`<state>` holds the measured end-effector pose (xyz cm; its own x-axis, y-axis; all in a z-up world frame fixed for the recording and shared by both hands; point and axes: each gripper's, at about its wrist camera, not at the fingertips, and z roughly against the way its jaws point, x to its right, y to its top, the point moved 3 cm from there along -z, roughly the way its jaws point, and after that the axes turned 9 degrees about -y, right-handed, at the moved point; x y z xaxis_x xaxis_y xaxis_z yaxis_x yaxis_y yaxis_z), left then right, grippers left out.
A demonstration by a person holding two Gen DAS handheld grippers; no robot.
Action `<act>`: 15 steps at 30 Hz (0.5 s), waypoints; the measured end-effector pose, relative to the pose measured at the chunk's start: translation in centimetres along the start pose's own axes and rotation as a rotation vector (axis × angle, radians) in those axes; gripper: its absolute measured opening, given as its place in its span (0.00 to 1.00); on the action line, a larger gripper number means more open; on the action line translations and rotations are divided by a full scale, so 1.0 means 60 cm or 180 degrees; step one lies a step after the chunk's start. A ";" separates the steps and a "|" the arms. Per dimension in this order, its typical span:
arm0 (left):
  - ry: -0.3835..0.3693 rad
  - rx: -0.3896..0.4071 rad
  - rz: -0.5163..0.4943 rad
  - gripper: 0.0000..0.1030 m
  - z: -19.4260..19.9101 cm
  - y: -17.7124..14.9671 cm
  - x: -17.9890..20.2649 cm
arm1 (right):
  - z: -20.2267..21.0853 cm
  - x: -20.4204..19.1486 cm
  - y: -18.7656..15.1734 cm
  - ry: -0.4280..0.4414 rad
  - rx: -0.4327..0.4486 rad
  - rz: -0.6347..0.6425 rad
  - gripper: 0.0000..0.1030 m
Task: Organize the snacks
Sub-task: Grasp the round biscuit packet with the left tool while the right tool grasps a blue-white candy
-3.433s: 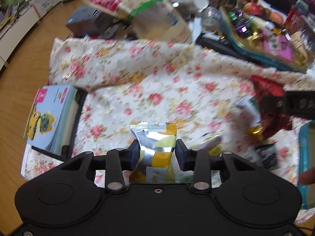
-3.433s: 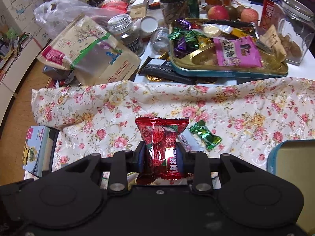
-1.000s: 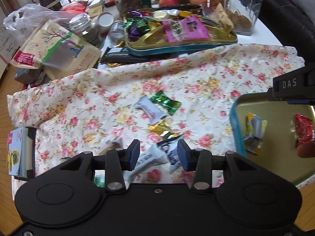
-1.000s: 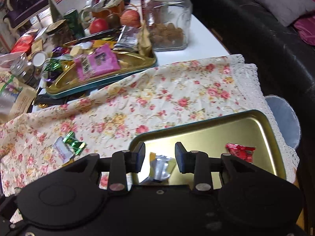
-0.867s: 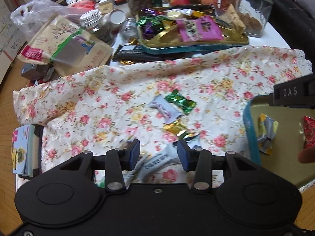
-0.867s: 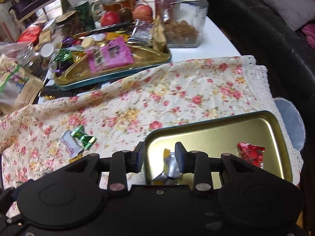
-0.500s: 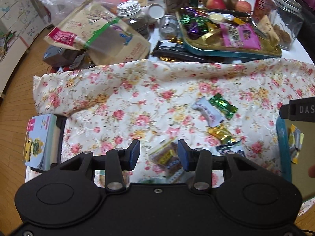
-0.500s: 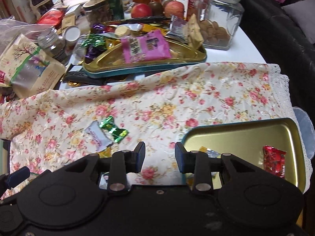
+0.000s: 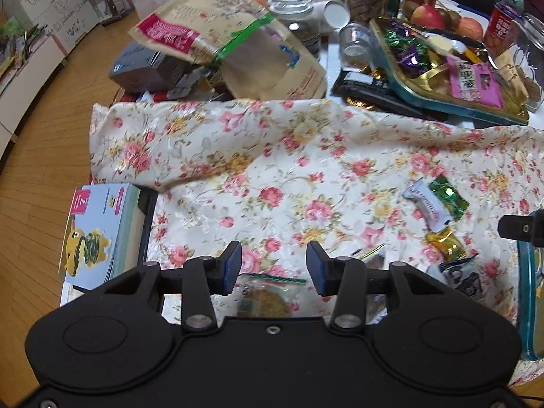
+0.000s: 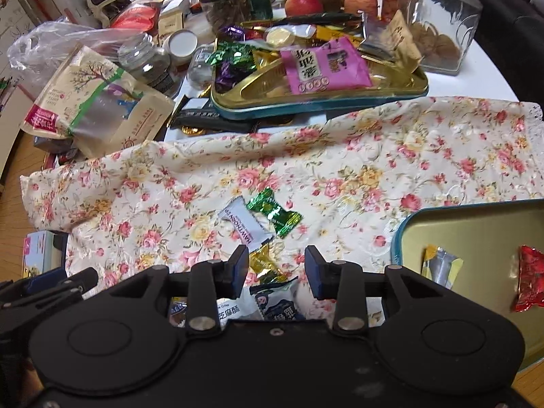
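My left gripper [image 9: 273, 267] is open and empty above the floral cloth [image 9: 272, 156], with a clear-wrapped round biscuit [image 9: 263, 301] just beneath its fingers. My right gripper [image 10: 275, 268] has its jaws opening; a gold candy [image 10: 263, 265] and a dark packet [image 10: 278, 302] lie below the gap, not pinched. A white packet [image 10: 243, 226] and a green candy [image 10: 273, 210] lie just ahead of it. The gold tin tray [image 10: 401, 227] at the right holds a yellow-silver packet [image 10: 440, 267] and a red packet [image 10: 530, 277].
A second tin tray [image 10: 319, 105] heaped with sweets stands behind the cloth, with a glass jar [image 10: 442, 17], apples and cans around it. A beige pouch [image 9: 231, 44] lies at the back left. A boxed book [image 9: 98, 234] sits at the table's left edge above the wooden floor.
Both grippers have swung left, away from the gold tray and over the loose snacks on the cloth. The right jaws stand wider. The two packets held earlier now lie in the tray.
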<state>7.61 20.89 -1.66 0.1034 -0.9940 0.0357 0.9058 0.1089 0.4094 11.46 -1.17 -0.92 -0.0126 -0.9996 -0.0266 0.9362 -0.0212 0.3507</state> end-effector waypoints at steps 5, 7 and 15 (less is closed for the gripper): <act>-0.0043 -0.0185 0.0094 0.50 -0.026 -0.021 -0.044 | -0.023 -0.010 -0.013 0.0018 -0.0169 0.0088 0.38; -0.0079 -0.0257 0.0161 0.50 -0.036 -0.030 -0.057 | -0.033 -0.013 -0.019 -0.0012 -0.0224 0.0135 0.39; -0.0306 -0.0416 0.0110 0.50 -0.059 -0.056 -0.056 | -0.054 -0.017 -0.034 0.0056 -0.0415 0.0204 0.40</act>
<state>5.68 23.92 -6.39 0.1013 -0.9853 0.1375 0.9488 0.1372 0.2846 10.73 -0.03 -4.66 0.0539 -0.9982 -0.0248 0.9726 0.0468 0.2276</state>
